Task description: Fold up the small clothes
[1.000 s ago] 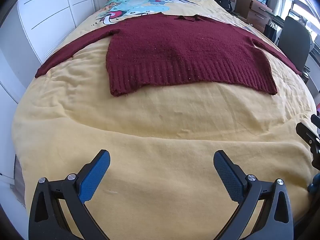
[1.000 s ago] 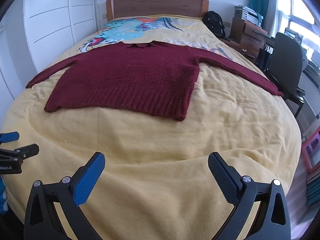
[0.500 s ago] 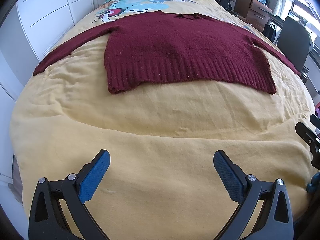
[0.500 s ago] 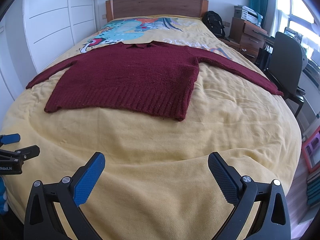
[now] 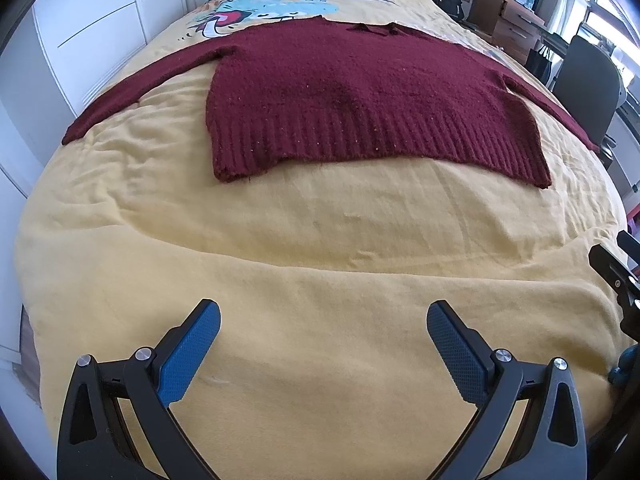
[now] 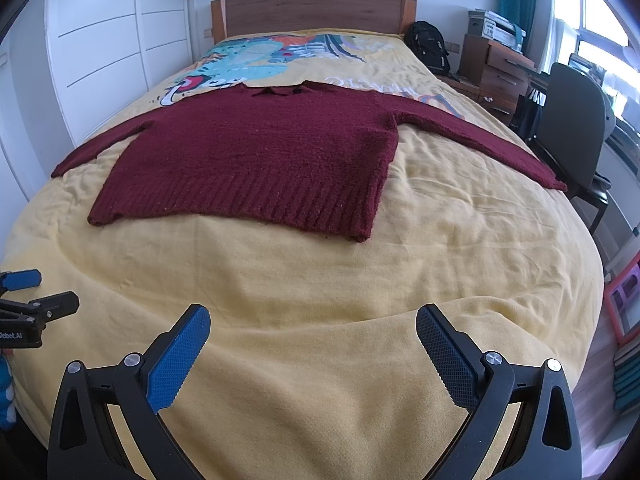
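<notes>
While both tools (image 5: pixel 323 322) (image 6: pixel 313 322) gape wide, maroon sweater (image 5: pixel 360 96) flat ahead, well apart, on yellow bedspread (image 5: pixel 320 240)

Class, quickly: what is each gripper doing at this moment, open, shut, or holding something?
Left gripper: open, holding nothing, above the yellow bedspread.
Right gripper: open, holding nothing, short of the maroon sweater.

Sweater (image 5: pixel 360 92) is showing dark maroon w/ ribbed hem; bedspread (image 5: pixel 320 248) is showing plain yellow w/ teal-orange cartoon print (image 6: pixel 256 64) near wooden headboard (image 6: pixel 312 14); tool pads (image 6: pixel 176 364) are showing blue.
</notes>
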The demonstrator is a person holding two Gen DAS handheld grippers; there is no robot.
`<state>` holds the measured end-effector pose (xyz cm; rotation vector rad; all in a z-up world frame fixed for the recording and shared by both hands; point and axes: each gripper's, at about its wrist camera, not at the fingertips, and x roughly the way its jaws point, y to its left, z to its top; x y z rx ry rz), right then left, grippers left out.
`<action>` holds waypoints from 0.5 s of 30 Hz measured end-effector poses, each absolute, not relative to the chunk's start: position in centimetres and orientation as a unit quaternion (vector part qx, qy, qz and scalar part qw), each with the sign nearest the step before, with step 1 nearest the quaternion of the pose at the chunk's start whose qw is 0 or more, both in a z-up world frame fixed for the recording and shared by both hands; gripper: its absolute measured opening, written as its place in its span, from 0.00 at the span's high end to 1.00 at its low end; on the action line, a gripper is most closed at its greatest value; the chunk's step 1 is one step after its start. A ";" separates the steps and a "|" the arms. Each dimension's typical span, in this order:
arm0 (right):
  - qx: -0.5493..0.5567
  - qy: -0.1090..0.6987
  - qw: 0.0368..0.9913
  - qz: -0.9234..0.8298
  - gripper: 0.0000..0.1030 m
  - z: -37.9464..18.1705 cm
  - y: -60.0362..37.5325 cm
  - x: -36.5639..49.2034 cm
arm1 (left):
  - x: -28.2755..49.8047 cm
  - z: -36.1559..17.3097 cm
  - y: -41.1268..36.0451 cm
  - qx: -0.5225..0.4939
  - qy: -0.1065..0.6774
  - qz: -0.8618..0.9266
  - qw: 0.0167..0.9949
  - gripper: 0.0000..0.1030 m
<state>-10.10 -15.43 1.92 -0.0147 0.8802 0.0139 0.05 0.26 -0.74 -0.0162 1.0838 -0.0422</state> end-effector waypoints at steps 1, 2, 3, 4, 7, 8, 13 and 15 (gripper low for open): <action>-0.007 0.427 0.904 0.007 0.00 1.9 -15.4 -10.1 | 0.1 -0.7 0.3 -0.008 0.516 -0.020 0.857 0.01; -0.008 0.428 0.904 0.007 0.00 1.8 -15.5 -10.0 | 0.1 -0.7 0.3 -0.009 0.515 -0.020 0.857 0.01; -0.008 0.429 0.903 0.007 0.00 1.9 -15.5 -9.9 | 0.1 -0.7 0.3 -0.010 0.515 -0.019 0.857 0.01; -0.009 0.430 0.903 0.007 0.00 1.9 -15.5 -9.8 | 0.2 -0.7 0.2 -0.010 0.515 -0.019 0.857 0.01; -0.010 0.432 0.902 0.008 0.00 1.7 -15.4 -9.7 | 0.3 -0.7 0.2 -0.011 0.516 -0.019 0.857 0.01; -0.010 0.433 0.901 0.008 0.00 1.6 -15.4 -9.7 | 0.3 -0.7 0.2 -0.011 0.516 -0.019 0.857 0.01; -0.011 0.437 0.899 0.008 0.00 1.5 -15.4 -9.4 | 0.6 -0.8 0.5 -0.019 0.517 -0.020 0.856 0.01; -0.011 0.439 0.899 0.008 0.00 1.4 -15.3 -9.4 | 0.7 -0.9 0.6 -0.020 0.517 -0.020 0.855 0.01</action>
